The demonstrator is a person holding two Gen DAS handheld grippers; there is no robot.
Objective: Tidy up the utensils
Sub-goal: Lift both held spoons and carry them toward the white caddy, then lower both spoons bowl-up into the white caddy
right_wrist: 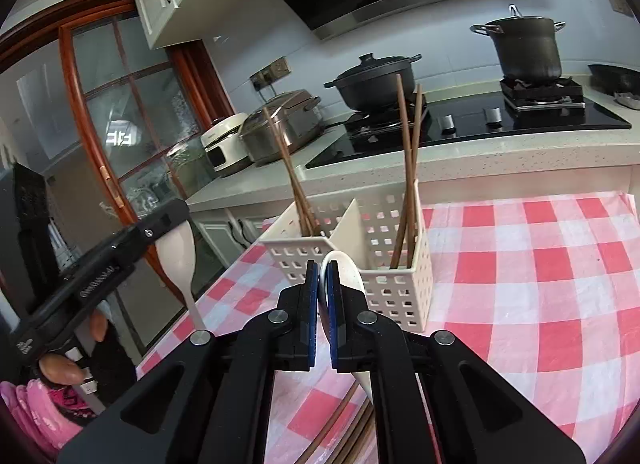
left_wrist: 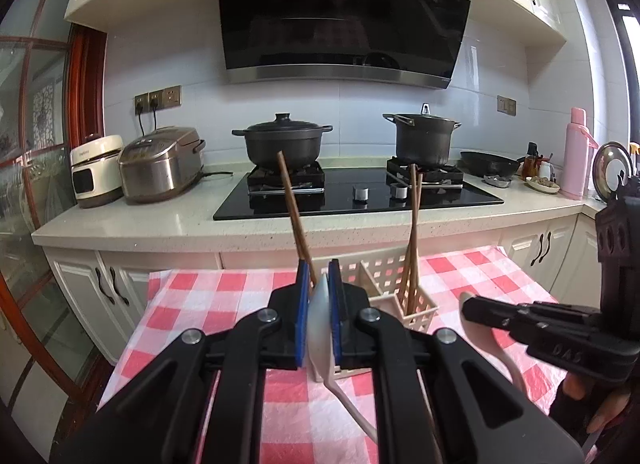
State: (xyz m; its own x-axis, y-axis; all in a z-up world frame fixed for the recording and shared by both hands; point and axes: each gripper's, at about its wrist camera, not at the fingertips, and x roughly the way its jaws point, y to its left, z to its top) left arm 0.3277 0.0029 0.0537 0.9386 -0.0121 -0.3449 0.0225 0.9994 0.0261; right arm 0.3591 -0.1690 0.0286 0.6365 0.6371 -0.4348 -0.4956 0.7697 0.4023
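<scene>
The left gripper (left_wrist: pixel 319 304) has its jaws clamped on the bowl of a white spoon (left_wrist: pixel 320 316), whose handle hangs down and toward the camera over the checked cloth (left_wrist: pixel 224 304). In the right wrist view this same left gripper (right_wrist: pixel 168 220) enters from the left edge, with its white spoon (right_wrist: pixel 178 260) held upright, bowl on top, handle pointing down.

The right gripper (right_wrist: pixel 323 288) likewise has its jaws together on the bowl of a second white spoon (right_wrist: pixel 346 268), the handle running down beneath the jaws. Seen from the left wrist, the right gripper (left_wrist: pixel 468 306) reaches in from the right with its second white spoon (left_wrist: pixel 492 340) curving down below it. Brown chopsticks (right_wrist: pixel 340 424) lie on the cloth under the right gripper.

Just beyond both grippers, a white perforated basket (right_wrist: pixel 400 288) stands on the red-and-white checked cloth covering the worktop. A divider splits it into compartments: 2 chopsticks (right_wrist: pixel 408 168) lean in the right compartment, and more chopsticks (right_wrist: pixel 286 168) lean in the left one.

Behind the worktop runs a pale kitchen counter (left_wrist: pixel 160 220) with a black hob (left_wrist: pixel 360 192). A lidded black casserole (left_wrist: pixel 284 140) and a taller dark pot (left_wrist: pixel 422 136) sit on its burners. A rice cooker (left_wrist: pixel 160 164) stands at the left, and a pink flask (left_wrist: pixel 576 156) at the far right.
</scene>
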